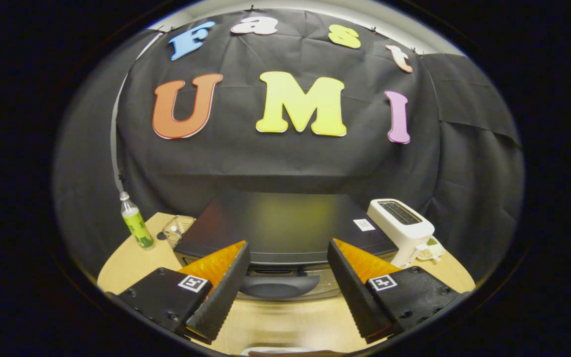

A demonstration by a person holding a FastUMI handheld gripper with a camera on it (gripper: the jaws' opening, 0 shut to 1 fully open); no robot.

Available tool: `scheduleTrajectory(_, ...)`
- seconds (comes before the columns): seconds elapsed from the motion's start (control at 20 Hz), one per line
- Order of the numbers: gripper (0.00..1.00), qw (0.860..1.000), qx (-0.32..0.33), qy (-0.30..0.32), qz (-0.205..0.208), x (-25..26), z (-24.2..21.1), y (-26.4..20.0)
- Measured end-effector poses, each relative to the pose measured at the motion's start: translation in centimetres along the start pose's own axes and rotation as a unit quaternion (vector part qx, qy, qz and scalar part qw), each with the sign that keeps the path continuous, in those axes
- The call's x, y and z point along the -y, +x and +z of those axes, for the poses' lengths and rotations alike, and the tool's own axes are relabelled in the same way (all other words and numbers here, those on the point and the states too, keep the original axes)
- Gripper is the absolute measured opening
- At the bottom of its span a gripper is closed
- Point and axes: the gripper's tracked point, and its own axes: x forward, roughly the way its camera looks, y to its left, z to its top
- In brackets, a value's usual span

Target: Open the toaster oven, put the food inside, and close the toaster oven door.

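The gripper-mounted fisheye looks forward and slightly down along its spread fingers [288,287], close above the toaster oven [285,225], seemingly facing its door handle [279,286].

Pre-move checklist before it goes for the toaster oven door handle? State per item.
1. Gripper open, nothing between the fingers: ok.
2. Dark curved door handle of the black toaster oven sits between the fingers, just ahead: ok.
3. Oven door shut, so opening is the step due: ok.
4. Fingers touching the handle: not ok, a gap shows.
5. Neighbours stand apart from the door: white slot toaster to the oven's right, clear bottle with green label to its left: ok.
6. Food to load located: cannot tell.
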Motion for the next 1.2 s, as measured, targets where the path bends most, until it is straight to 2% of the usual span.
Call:
scheduleTrajectory(0.3, 1.0, 0.999, -0.038, -0.007, 0.009, -1.3, -3.1, 1.5)
scheduleTrajectory(0.55, 1.0, 0.999, -0.035, 0.015, 0.025, -1.4, -3.4, 1.2)
scheduleTrajectory(0.9, 1.0, 0.997, -0.072, -0.011, 0.031, -1.2, -6.9, -3.2)
scheduleTrajectory(1.05, 1.0, 0.994, -0.099, 0.005, 0.046, -1.1, -9.2, -4.6)
scheduleTrajectory(1.2, 1.0, 0.994, -0.095, -0.008, 0.05, -1.1, -10.2, -5.3)
